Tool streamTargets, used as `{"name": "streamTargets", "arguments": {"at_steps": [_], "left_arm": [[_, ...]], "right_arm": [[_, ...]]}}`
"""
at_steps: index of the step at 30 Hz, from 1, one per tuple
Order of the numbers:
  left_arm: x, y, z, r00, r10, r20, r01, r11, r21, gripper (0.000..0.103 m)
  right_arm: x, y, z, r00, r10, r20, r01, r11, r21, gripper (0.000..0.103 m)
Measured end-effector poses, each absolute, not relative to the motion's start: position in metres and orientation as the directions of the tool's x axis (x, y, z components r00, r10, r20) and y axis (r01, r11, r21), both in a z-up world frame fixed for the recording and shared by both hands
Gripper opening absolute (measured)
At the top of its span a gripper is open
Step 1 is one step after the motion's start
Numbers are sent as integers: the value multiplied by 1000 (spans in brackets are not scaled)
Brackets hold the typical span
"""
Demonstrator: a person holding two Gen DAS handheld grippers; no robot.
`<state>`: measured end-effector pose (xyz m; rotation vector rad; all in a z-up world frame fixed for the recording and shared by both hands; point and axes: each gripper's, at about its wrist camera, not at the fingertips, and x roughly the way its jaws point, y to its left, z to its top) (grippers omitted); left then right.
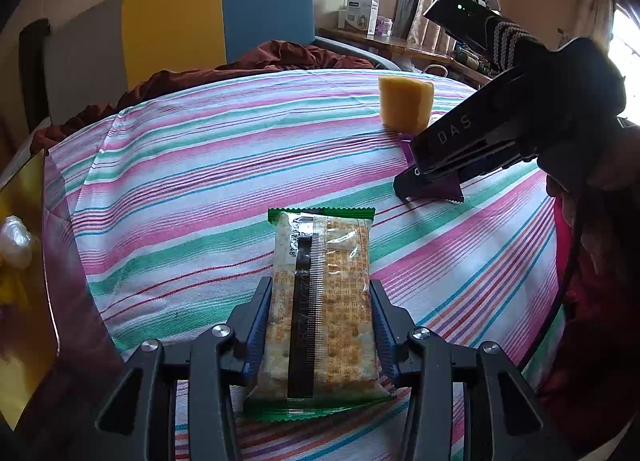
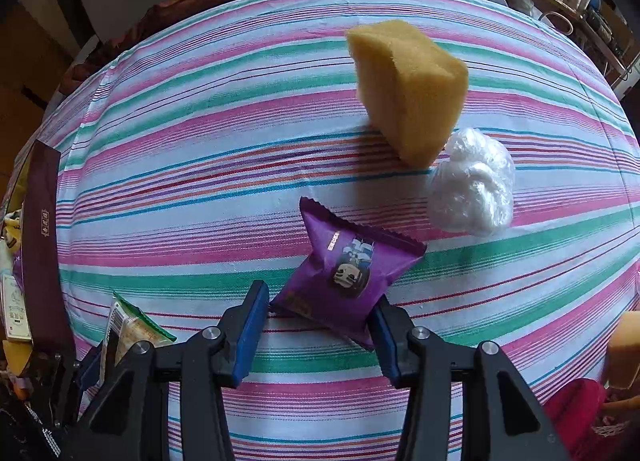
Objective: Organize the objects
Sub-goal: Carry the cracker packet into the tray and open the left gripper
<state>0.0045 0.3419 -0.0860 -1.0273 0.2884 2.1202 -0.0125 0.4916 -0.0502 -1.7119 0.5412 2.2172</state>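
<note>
Right tongs (image 1: 430,181) cover most of the purple packet (image 1: 434,181) in the left wrist view, only its corners peeking out; the cracker packet (image 2: 128,331) sits half-hidden behind the left tongs (image 2: 90,365) in the right view; an orange block (image 2: 624,349) is cut by the right edge, blurred; small print on the cracker packet is unreadable.

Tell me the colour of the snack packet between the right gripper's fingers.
Purple snack packet, with a dark cartoon figure printed on it; the right wrist view shows it best.
</note>
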Motion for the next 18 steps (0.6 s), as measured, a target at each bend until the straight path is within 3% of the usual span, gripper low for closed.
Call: {"name": "streamTargets", "arguments": {"at_steps": [18], "left_arm": [[25,300,-49,-460,498,-736,-687,-724,-60,46]], "right_arm": [[-4,505,-46,-249,21,-968,-433,-897,92,51]]}}
